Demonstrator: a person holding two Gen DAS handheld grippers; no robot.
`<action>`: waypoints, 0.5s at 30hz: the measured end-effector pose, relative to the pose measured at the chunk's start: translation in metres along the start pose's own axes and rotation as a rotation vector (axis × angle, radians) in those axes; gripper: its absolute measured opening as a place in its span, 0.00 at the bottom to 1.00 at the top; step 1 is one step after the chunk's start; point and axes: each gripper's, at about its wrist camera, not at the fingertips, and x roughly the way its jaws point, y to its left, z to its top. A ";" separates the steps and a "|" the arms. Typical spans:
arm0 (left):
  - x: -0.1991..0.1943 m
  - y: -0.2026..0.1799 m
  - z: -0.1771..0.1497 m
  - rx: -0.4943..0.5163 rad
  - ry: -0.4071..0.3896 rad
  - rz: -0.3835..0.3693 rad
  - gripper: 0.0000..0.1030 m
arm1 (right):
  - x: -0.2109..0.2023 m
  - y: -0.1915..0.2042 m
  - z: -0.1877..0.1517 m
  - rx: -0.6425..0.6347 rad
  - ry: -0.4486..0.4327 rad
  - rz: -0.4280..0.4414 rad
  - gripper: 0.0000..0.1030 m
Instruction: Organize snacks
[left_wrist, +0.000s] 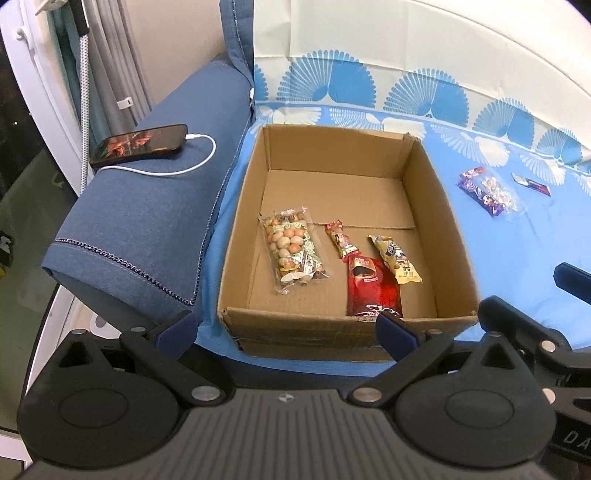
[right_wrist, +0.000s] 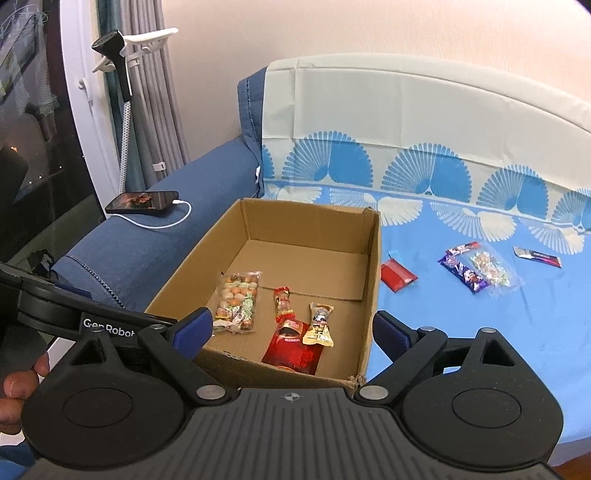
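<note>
cardboard box (left_wrist: 343, 334) sits open on the blue fan-print sofa cover (left_wrist: 517, 258), pushed against the denim armrest (left_wrist: 155, 221). four snacks lie flat on the box floor: a clear bag of round nuts (left_wrist: 293, 249) on the left, a small red stick wrapper (left_wrist: 341, 240) in the middle, a big red pouch (left_wrist: 373, 290) at the near wall, and a yellow packet (left_wrist: 395, 258) just right of it, its edge touching the pouch. outside the box on the cover: a red wrapper (right_wrist: 398, 276) close by the box's right wall, further right a purple packet (right_wrist: 461, 269) with a clear candy bag (right_wrist: 493, 269) touching it, and a dark bar (right_wrist: 537, 256) apart from those. left claw (left_wrist: 284, 328) wide open, nothing between its jaws, near edge of box below it. right claw (right_wrist: 291, 332) also spread wide and empty, jaws opening a little more. a hand (right_wrist: 18, 387) shows at lower left of the right view. phone (left_wrist: 140, 144) on the armrest, white cable (left_wrist: 177, 166) plugged in.
</note>
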 end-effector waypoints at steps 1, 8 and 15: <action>0.000 0.000 -0.001 0.000 0.000 0.000 1.00 | -0.001 0.001 0.000 -0.001 -0.003 0.002 0.92; -0.002 -0.001 -0.002 0.002 -0.002 -0.003 1.00 | -0.002 0.003 0.000 -0.011 -0.001 0.011 0.93; -0.002 -0.001 -0.003 0.007 -0.002 -0.004 1.00 | -0.003 0.002 -0.001 0.002 0.001 0.010 0.98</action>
